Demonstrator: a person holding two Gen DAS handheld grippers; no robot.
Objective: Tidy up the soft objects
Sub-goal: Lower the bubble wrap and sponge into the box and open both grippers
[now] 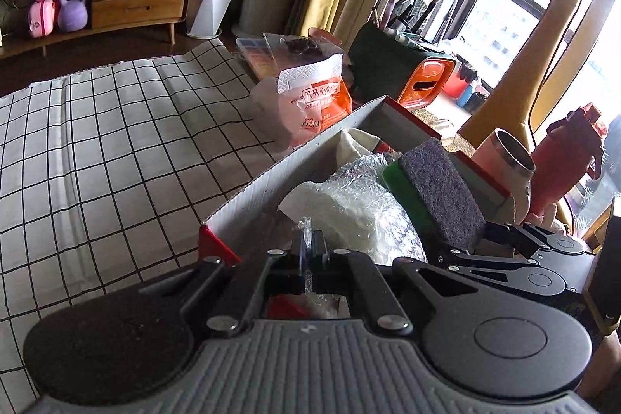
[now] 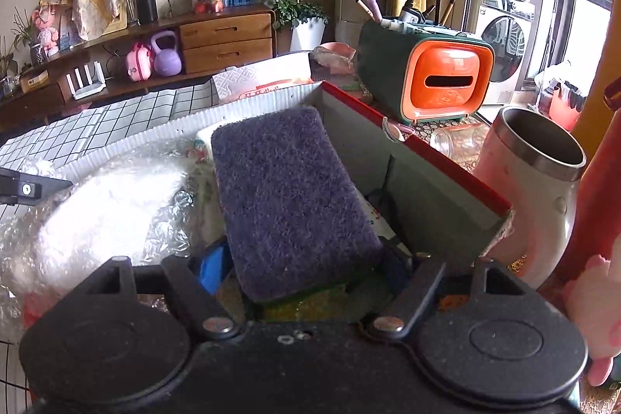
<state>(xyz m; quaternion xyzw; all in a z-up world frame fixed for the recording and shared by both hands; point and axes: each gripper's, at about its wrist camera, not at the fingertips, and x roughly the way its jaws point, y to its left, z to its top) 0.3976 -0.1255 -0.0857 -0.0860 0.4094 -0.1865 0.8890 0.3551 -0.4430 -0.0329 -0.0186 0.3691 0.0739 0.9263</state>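
Ahead of the left gripper (image 1: 308, 251), whose jaws are pinching together on a thin edge of the bubble wrap (image 1: 365, 212), the crinkled bundle is lying inside the red-edged box (image 1: 271, 173). To the left of those jaws the checked cloth (image 1: 116, 142) is spreading away bare. Past the box's far wall a tissue pack (image 1: 310, 103) is showing orange Chinese print too small to read surely.

Moving rightward, the sponge (image 2: 287, 189) is sitting between the right gripper's (image 2: 310, 258) jaws, which are standing wide and holding its near end; its grey scouring face is turning up and its green body is showing beneath, with the far end leaning over the box's contents. From the left wrist view the same sponge is rising just right of the bubble wrap.

Both things are looking light and yielding. The wrap is slippery and will probably tear or slide if tugged by one thin flap, so a thicker fold is the safer hold. The sponge will likely squash under pressure; gripping across its short sides, near the middle, should be keeping it steady.

Right of the jaws, outside the box, an orange-faced holder (image 2: 438, 84) with brushes and a steel-rimmed cup (image 2: 543, 158) are standing; no writing on them is legible.
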